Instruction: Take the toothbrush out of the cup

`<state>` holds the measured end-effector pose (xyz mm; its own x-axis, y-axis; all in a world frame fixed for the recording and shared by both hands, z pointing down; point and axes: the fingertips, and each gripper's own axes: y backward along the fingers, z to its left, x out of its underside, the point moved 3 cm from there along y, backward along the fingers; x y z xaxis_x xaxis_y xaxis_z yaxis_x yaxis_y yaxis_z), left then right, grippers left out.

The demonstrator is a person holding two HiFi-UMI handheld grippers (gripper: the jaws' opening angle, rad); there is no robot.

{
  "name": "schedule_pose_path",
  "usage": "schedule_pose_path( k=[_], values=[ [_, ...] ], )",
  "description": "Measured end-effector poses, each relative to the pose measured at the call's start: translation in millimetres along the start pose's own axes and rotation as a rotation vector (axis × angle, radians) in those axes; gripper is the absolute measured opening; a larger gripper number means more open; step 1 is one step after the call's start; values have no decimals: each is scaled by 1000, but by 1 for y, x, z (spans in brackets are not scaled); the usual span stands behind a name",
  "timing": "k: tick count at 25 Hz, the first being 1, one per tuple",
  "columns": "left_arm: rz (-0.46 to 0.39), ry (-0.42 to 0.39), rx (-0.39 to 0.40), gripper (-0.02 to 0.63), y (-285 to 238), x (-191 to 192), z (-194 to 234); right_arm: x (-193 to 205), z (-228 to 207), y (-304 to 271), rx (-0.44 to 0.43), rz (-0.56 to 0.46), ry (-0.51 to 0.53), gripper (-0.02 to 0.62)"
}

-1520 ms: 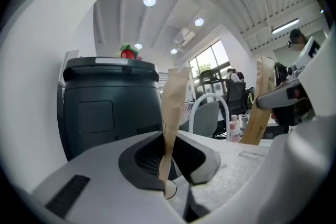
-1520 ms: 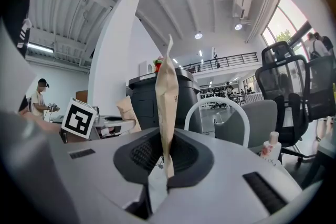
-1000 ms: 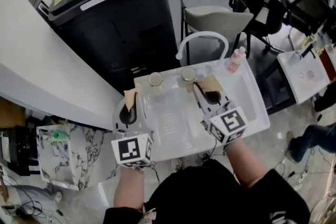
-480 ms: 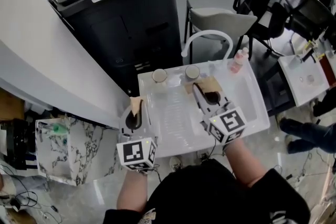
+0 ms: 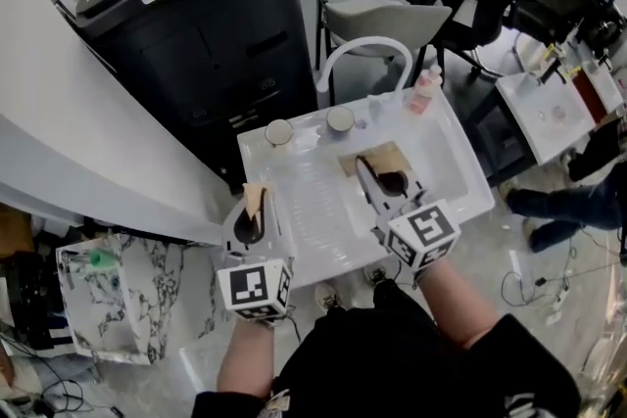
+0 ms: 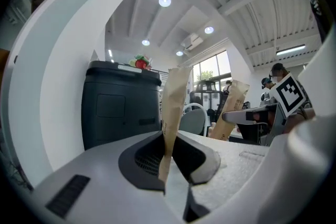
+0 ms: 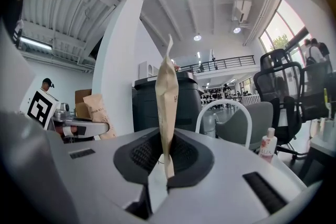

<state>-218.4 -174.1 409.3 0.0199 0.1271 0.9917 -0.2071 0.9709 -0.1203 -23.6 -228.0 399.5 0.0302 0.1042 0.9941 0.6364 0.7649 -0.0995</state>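
Two small round cups, one [image 5: 279, 131] beside the other [image 5: 340, 118], stand at the far rim of the white sink basin [image 5: 451, 162]; no toothbrush shows in them. My left gripper [image 5: 251, 210] hangs at the basin's left edge, shut on a thin brown paper packet [image 6: 173, 107]. My right gripper [image 5: 375, 179] is over the basin, nearer me than the cups, shut on a second brown paper packet [image 7: 167, 102]. Each gripper view shows the other gripper with its packet off to the side.
A white arched faucet [image 5: 362, 49] rises behind the basin, with a pink bottle [image 5: 423, 91] at the far right corner. Beyond stand a black cabinet [image 5: 196, 24] and a grey chair [image 5: 392, 20]. A marbled box [image 5: 108, 299] sits on the floor at left.
Both grippers have drawn back from the cups toward me, and the left one has sunk a little beside the basin's edge. Both still grip their packets.
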Motion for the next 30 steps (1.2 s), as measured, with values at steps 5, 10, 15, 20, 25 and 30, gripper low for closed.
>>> schedule_pose_path(
  k=[5, 10, 15, 20, 25, 30],
  values=[
    [29, 17, 52, 35, 8, 14, -14, 14, 6, 26, 36, 37, -5, 23],
    [30, 14, 43, 35, 34, 15, -31, 9, 12, 51, 28, 17, -3, 23],
    [14, -1, 9, 35, 66, 10, -75, 10, 10, 103, -8, -1, -9, 23],
    [-1, -10, -23, 34, 117, 15, -149, 18, 6, 185, -54, -27, -15, 23],
    [8, -13, -73, 34, 180, 25, -213, 32, 13, 259, -119, -36, -34, 23],
    [14, -22, -121, 34, 231, 23, -243, 45, 31, 305, -178, -24, -64, 23]
  ],
)
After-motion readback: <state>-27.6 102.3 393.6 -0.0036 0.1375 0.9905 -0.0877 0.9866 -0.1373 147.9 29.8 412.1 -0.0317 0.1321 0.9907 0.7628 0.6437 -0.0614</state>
